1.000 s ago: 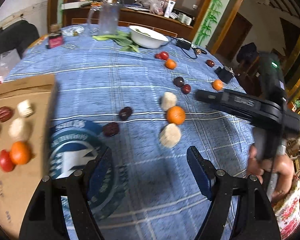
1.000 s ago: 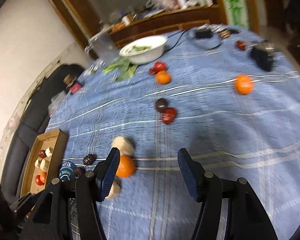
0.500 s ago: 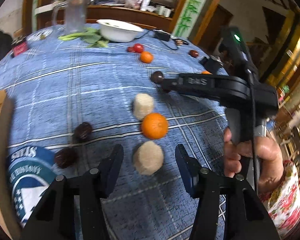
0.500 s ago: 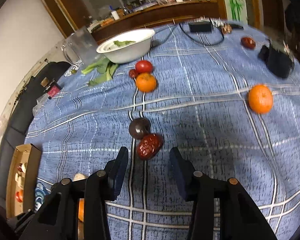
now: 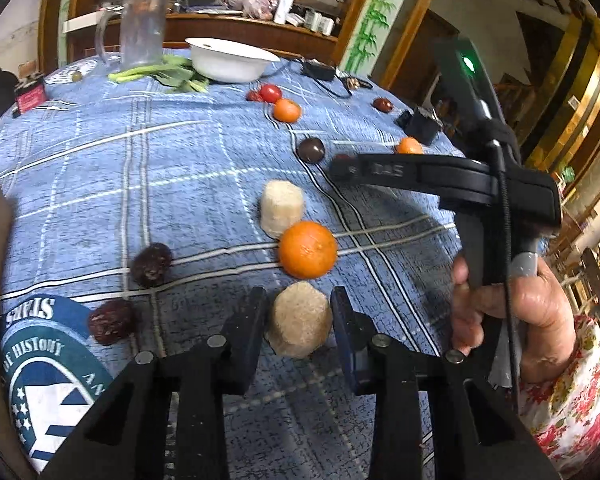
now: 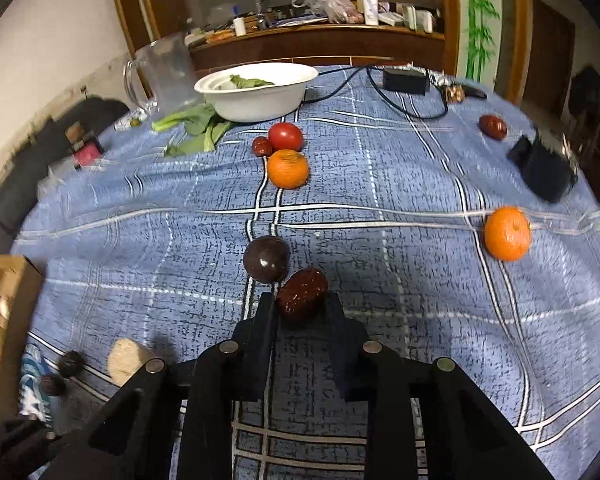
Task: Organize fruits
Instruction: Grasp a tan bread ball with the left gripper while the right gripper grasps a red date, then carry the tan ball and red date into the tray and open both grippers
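In the left wrist view my left gripper (image 5: 299, 322) has its jaws on both sides of a pale beige chunk (image 5: 299, 325) on the blue cloth, almost touching it. An orange (image 5: 307, 249) and a second beige chunk (image 5: 281, 207) lie just beyond. In the right wrist view my right gripper (image 6: 301, 312) has its jaws on both sides of a red date (image 6: 302, 294), close against it. A dark round fruit (image 6: 266, 259) lies just beyond the date. The right gripper's body (image 5: 440, 178) crosses the left wrist view.
Two dark dates (image 5: 152, 264) lie left of the left gripper. A cardboard box (image 6: 0, 320) with fruit stands at the table's left edge. Further back are a tomato (image 6: 285, 136), oranges (image 6: 288, 168) (image 6: 507, 233), a white bowl (image 6: 260, 89), a jug (image 6: 168, 72), greens and a black device (image 6: 542, 172).
Both grippers moved forward and narrowed. The left one came from beside the box to straddle the beige chunk. The right one closed in around the red date.
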{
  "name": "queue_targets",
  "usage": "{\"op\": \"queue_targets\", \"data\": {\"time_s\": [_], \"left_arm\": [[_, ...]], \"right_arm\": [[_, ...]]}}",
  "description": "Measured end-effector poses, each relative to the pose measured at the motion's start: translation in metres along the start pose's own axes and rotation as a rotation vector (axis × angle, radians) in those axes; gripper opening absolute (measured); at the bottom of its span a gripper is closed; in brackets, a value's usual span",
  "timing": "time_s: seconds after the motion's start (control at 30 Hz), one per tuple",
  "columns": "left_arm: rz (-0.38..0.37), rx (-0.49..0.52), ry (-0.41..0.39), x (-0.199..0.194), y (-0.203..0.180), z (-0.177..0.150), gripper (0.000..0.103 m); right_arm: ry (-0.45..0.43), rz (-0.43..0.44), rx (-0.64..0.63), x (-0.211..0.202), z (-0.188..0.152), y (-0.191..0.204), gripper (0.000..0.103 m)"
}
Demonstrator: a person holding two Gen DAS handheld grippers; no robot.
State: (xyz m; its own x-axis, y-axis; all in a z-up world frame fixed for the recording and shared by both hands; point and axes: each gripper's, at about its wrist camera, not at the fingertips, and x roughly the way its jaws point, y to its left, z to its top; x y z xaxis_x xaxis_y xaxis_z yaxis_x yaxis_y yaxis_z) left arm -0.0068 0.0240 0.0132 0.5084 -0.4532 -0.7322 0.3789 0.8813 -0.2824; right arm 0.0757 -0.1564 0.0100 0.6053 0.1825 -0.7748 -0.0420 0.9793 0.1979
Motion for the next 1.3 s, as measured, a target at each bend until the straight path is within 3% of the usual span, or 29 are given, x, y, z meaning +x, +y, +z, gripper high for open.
{"op": "queue_targets", "data": {"time_s": [0.5,0.83,1.07,1.2,1.3], "left_arm": [[-0.007,-0.036,-0.076,-0.006,0.011,0.008,0.031],[-0.042,-0.074,-0.138,-0.026,0.019,0.005,0.031],[-0.088,-0.173,-0.128,-0.075,0.036,-0.035,0.031],[-0.02,-0.273,-0.188,-0.137,0.076,-0.056,0.032],[0.089,-0.343,-0.245,-0.182,0.113,-0.069,0.032]], "right_arm": [[-0.072,0.069,0.086,-0.027,-0.009,-0.005,0.026],[-0.136,0.053,0.097,-0.124,-0.054,-0.003,0.026],[-0.143,0.124,0.072,-0.162,-0.072,0.026,0.026],[-0.113,0.199,0.002,-0.157,-0.079,0.076,0.027],[-0.084,0.262,-0.072,-0.151,-0.083,0.123,0.027]]}}
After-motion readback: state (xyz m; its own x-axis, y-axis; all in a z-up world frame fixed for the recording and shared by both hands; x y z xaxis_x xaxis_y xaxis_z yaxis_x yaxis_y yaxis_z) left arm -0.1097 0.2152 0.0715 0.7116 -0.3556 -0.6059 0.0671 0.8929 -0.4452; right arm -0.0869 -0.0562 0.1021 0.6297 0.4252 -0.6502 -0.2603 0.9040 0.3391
